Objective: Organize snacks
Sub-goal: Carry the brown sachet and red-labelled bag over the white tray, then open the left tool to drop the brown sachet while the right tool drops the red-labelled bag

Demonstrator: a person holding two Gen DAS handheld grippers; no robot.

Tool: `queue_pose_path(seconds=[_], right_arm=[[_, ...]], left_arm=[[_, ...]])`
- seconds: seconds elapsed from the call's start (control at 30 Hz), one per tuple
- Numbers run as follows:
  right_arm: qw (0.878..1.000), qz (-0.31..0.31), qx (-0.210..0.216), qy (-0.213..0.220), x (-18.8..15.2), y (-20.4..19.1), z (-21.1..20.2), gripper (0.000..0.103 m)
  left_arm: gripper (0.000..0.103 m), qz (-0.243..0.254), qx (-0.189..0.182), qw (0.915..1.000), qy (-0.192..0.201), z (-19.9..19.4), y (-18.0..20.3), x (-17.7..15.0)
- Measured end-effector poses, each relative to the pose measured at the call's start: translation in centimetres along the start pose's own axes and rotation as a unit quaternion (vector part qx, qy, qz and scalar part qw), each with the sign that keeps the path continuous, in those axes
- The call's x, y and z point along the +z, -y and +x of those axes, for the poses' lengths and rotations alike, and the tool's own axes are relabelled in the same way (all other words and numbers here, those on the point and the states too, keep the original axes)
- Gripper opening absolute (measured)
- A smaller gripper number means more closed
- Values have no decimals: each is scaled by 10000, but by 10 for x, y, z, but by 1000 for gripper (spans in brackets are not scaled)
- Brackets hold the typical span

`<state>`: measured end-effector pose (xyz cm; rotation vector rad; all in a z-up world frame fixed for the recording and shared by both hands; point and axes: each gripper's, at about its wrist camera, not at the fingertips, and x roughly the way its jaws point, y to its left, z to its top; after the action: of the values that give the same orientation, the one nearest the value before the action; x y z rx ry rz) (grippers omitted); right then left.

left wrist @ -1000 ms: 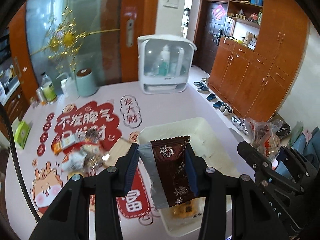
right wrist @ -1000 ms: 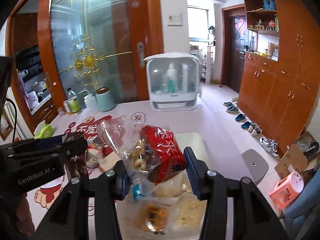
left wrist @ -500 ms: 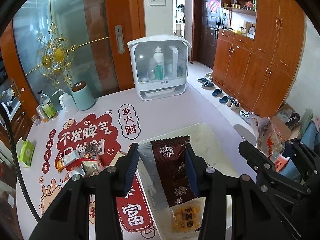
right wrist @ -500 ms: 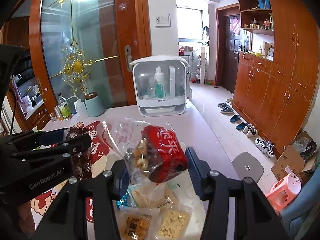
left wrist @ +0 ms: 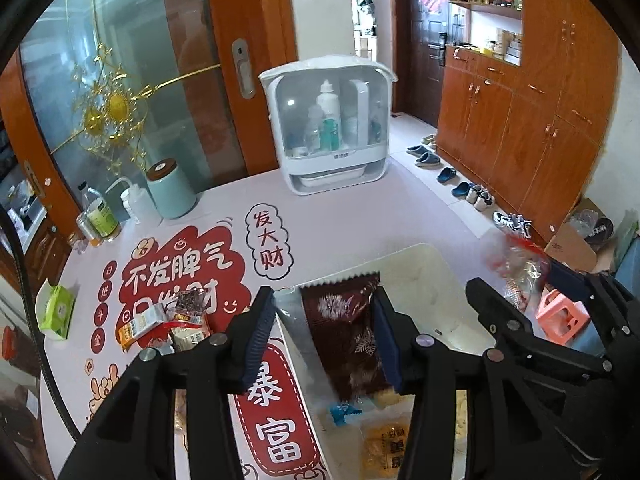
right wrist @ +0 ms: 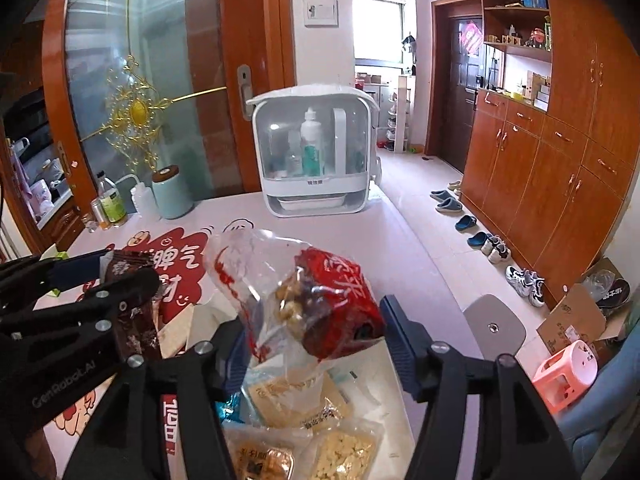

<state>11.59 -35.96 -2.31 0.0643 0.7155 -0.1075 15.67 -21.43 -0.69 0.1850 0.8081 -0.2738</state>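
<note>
My left gripper (left wrist: 322, 304) hangs over a white bin (left wrist: 424, 264), and its jaws are opening. A brown snack packet (left wrist: 344, 328) with a silver edge still stands between the blue pads, loose, its lower end blurred. My right gripper (right wrist: 314, 316) is over the same bin with its jaws also opening. Between them sits a clear bag of nuts with a red label (right wrist: 320, 300), no longer squeezed. Several yellow snack packs (right wrist: 288, 400) lie in the bin below. Each gripper shows at the edge of the other's view.
A loose pile of snacks (left wrist: 176, 320) lies on the red-printed table mat left of the bin. At the back stand a white storage case with bottles (left wrist: 328, 128), a teal canister (left wrist: 170, 188) and small bottles. A green tissue box (left wrist: 58, 312) is far left. The table's right edge drops to the floor.
Both grippers have moved forward and lower over the bin, and more of its contents show. Both pairs of jaws have spread, so the brown packet and the nut bag are no longer pinched.
</note>
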Motion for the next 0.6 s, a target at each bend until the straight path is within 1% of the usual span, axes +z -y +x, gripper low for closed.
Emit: queue_pose_path(seconds=[0.03, 0.1, 0.13, 0.17, 0.23, 0.27, 0.33, 0.43, 0.6], right_arm=[[10000, 15, -44, -26, 1, 1, 4, 72], [9999, 66, -112, -74, 2, 3, 12, 72], [9998, 89, -110, -111, 3, 4, 16, 73], [9997, 151, -63, -177, 3, 8, 20, 74], [9992, 263, 71, -276, 3, 13, 24, 82], [9991, 294, 107, -303, 2, 13, 25, 83], [9990, 290, 115, -315, 1, 12, 25, 84], [9992, 224, 44, -316, 0, 9, 24, 84], [9992, 234, 80, -328, -1, 6, 19, 84]], left_arm=[[59, -57, -13, 10000, -49, 3, -3, 1], [81, -181, -67, 9998, -83, 7, -9, 1], [86, -237, -99, 9996, -66, 8, -13, 1], [87, -253, -110, 9996, -53, 8, -15, 1], [90, -240, -111, 9996, -39, 9, -18, 1], [90, -222, -85, 9997, -44, 10, -19, 1], [91, -199, -12, 9998, -49, 11, -20, 0], [91, -203, 9, 9998, -73, 12, -23, 0], [91, -183, 55, 9998, -84, 9, -27, -4]])
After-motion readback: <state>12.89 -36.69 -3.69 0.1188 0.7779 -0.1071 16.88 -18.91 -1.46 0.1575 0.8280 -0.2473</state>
